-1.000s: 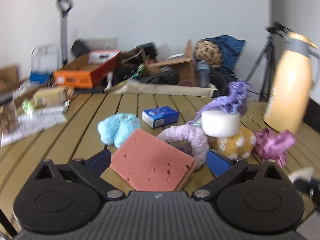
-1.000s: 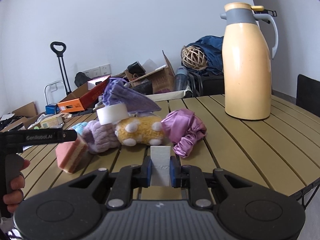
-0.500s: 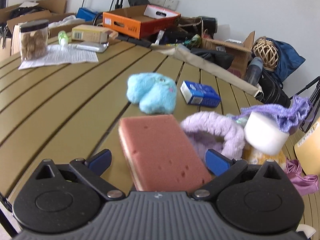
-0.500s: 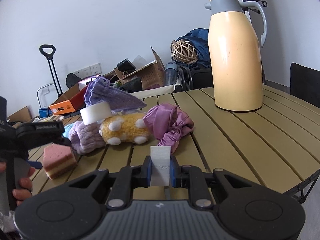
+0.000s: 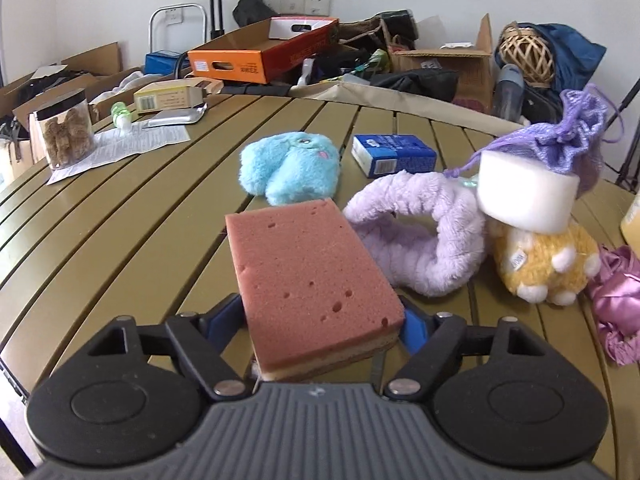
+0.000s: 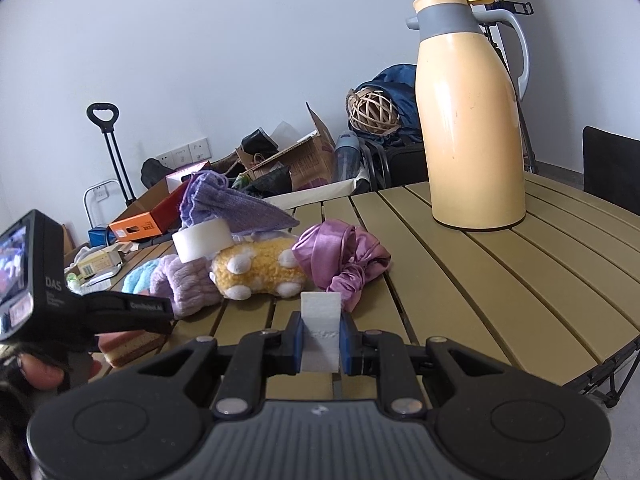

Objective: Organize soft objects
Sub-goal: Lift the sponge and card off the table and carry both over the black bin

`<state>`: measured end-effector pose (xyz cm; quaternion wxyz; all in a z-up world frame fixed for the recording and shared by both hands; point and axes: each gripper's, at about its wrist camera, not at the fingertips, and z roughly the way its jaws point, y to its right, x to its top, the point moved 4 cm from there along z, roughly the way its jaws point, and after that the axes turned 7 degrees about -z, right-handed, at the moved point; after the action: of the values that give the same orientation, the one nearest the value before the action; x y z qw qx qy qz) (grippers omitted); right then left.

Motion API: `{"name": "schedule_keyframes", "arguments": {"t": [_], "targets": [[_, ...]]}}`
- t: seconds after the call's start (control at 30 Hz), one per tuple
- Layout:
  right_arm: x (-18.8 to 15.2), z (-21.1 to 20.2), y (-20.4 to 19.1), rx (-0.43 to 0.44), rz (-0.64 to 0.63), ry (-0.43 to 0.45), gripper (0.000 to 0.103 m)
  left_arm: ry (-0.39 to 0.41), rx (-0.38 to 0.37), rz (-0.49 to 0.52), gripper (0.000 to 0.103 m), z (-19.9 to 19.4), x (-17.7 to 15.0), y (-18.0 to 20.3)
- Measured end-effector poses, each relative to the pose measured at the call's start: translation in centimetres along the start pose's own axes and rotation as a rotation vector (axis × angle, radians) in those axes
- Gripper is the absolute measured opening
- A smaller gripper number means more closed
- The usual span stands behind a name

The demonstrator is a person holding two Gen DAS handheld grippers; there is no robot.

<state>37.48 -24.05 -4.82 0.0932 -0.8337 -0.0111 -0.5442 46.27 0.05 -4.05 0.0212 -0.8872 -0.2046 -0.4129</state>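
Note:
A pink sponge (image 5: 312, 280) with a tan underside lies flat between my left gripper's (image 5: 320, 320) blue pads. The jaws are closing and both pads touch its sides just above the slatted table (image 5: 120, 220). Beyond it sit a blue plush (image 5: 290, 168), a lavender fuzzy band (image 5: 420, 240), a yellow plush (image 5: 544, 268) with a white round sponge (image 5: 524, 196) on it, a purple pouch (image 5: 572, 140) and a pink satin cloth (image 5: 620, 292). My right gripper (image 6: 320, 336) is shut on a small white foam block (image 6: 321, 316), in front of the pile.
A blue carton (image 5: 394, 154) lies behind the plush toys. At far left are a jar (image 5: 66, 134) and papers (image 5: 132, 148). A tall yellow thermos (image 6: 472, 120) stands at the back right. The table's edge runs close on the right, by a dark chair (image 6: 612, 168).
The left jaws have come in from wide open onto the sponge's sides, and the left view has tipped downward toward the table. The right gripper still holds the white block.

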Motion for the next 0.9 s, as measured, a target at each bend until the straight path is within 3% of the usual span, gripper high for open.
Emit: {"name": "schedule_keyframes", "arguments": {"t": [0.23,0.5,0.9], "targets": [[-0.2,-0.7,-0.6,0.022,-0.021,0.012,0.017,0.047,-0.019,0.050,0.077,-2.2,-0.4,-1.2],[-0.9,-2.9,-1.8,0.046,-0.062,0.040,0.017,0.147,-0.071,0.116,0.078,-8.2,-0.9,-2.8],[-5.0,-7.8,-3.0,0.095,-0.079,0.011,0.017,0.197,-0.130,0.189,0.078,-16.3,-5.2,-5.6]]}}
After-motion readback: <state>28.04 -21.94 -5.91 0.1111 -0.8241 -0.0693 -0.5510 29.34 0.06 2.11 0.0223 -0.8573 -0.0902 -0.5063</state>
